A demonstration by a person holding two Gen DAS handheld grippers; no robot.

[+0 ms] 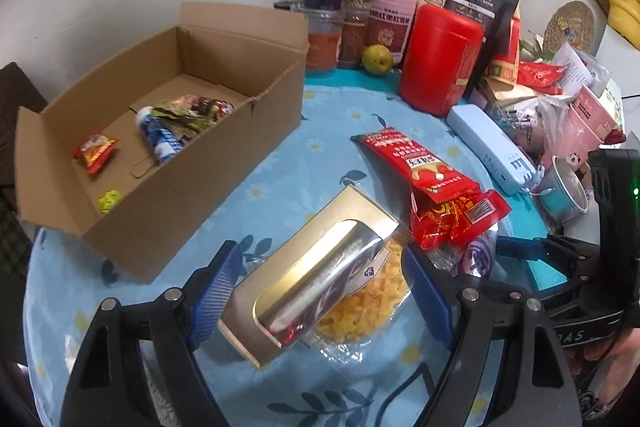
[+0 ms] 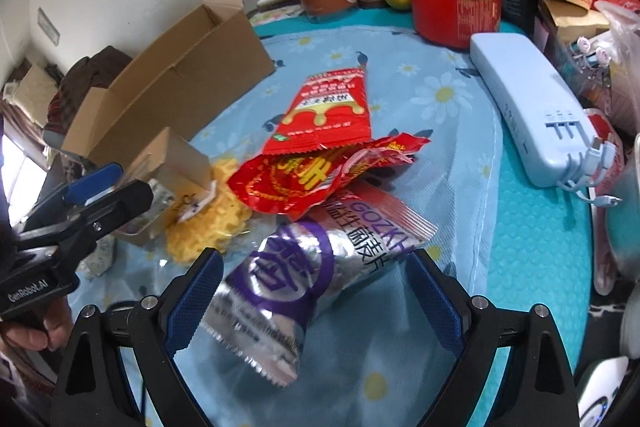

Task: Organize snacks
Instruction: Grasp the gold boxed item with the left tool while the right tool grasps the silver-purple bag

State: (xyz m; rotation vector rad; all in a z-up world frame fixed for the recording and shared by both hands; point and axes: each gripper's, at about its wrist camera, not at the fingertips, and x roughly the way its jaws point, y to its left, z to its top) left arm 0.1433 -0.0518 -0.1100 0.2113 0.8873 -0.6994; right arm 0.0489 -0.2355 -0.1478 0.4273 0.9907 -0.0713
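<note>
L gripper (image 1: pixel 320 287) jaws wide, straddling gold windowed snack box (image 1: pixel 304 291), no pad contact; box long axis runs diagonally toward far right. R gripper (image 2: pixel 316 301) jaws wide around silver-purple packet (image 2: pixel 292 287), long axis diagonal too. 2 red packets (image 2: pixel 320 163) just beyond. Cardboard box (image 1: pixel 168 131) at left, open, w/ 4 items inside, floor partly free.
</note>
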